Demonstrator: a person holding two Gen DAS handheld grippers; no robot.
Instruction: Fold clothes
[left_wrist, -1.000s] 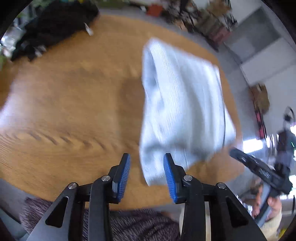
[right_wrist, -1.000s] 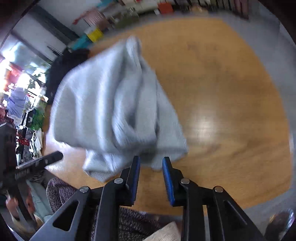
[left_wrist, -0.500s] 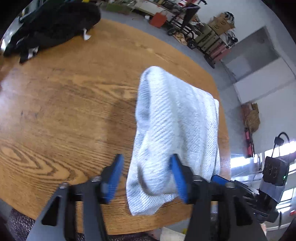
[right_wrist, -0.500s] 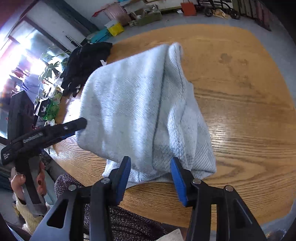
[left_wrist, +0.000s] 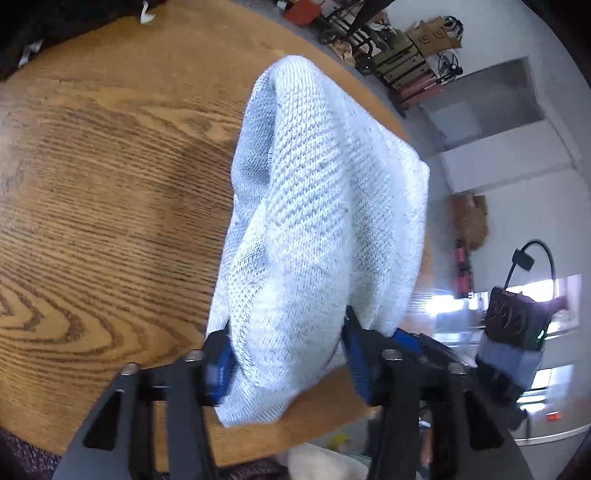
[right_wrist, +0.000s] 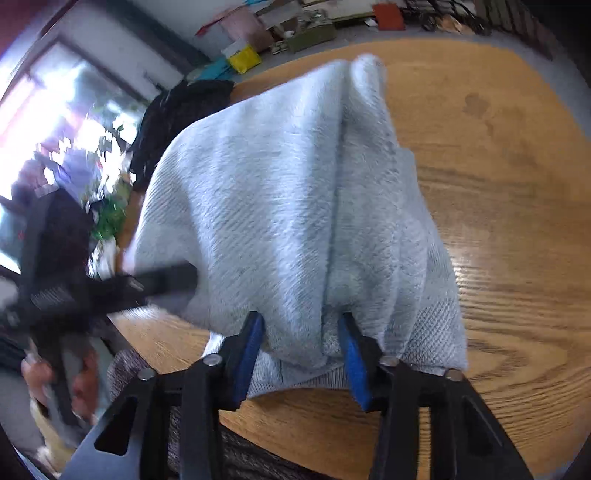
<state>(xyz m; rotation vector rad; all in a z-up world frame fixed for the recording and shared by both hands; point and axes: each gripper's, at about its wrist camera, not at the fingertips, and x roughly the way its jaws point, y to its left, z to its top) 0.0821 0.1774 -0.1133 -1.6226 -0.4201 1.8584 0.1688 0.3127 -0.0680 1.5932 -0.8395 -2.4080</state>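
Grey knit garment (left_wrist: 325, 229) bears no label, seemingly unbranded.

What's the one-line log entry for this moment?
fold clothes | left hand-held gripper: open around sweater | right hand-held gripper: open around sweater | table

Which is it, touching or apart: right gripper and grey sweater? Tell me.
Touching. The right wrist view shows the right gripper straddling the grey sweater, cloth against both pads.

A round wooden table (left_wrist: 92, 206), cluttered shelving (left_wrist: 399, 59) by the wall and a window (right_wrist: 33, 122) behind
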